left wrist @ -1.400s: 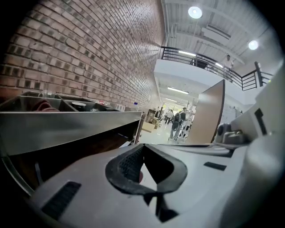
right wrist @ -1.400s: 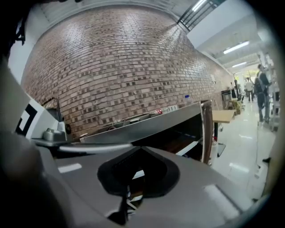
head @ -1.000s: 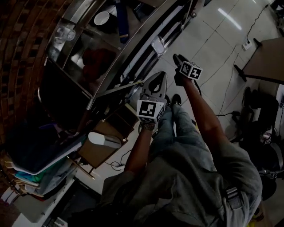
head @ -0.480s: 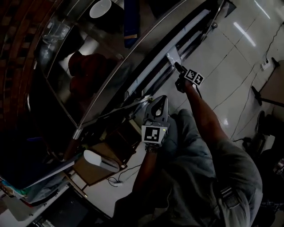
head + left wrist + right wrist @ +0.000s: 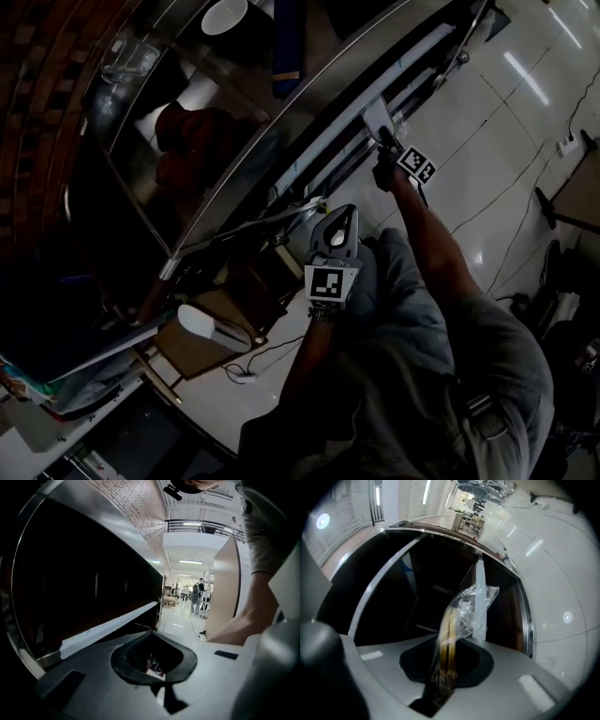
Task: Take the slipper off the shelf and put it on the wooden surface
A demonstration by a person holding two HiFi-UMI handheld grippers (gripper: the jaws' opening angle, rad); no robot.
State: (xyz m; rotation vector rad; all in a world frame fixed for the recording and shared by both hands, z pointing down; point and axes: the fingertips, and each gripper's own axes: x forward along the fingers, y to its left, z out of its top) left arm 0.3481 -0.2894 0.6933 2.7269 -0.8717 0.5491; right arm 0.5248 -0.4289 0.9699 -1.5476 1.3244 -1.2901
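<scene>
A pale slipper in clear plastic wrap (image 5: 376, 116) lies at the edge of the metal shelf (image 5: 309, 150). My right gripper (image 5: 384, 141) reaches up to it. In the right gripper view the yellowish slipper (image 5: 452, 630) stands edge-on between the closing jaws of the right gripper (image 5: 447, 665), which press on it. My left gripper (image 5: 339, 220) hangs lower beside the shelf front. In its own view the left gripper (image 5: 152, 660) is shut with nothing in it. Another white slipper (image 5: 214, 328) rests on the brown wooden surface (image 5: 187, 345) at the lower left.
The shelf carries a white bowl (image 5: 225, 14), a blue upright item (image 5: 286, 37), a glass (image 5: 127, 66) and a dark red thing (image 5: 192, 141). Cables (image 5: 253, 361) run over the tiled floor (image 5: 487, 131). Stacked folders (image 5: 56, 389) stick out at the lower left.
My right arm has stretched up to the shelf edge and its jaws have come onto the wrapped slipper. The left gripper has stayed low in front of the shelf.
</scene>
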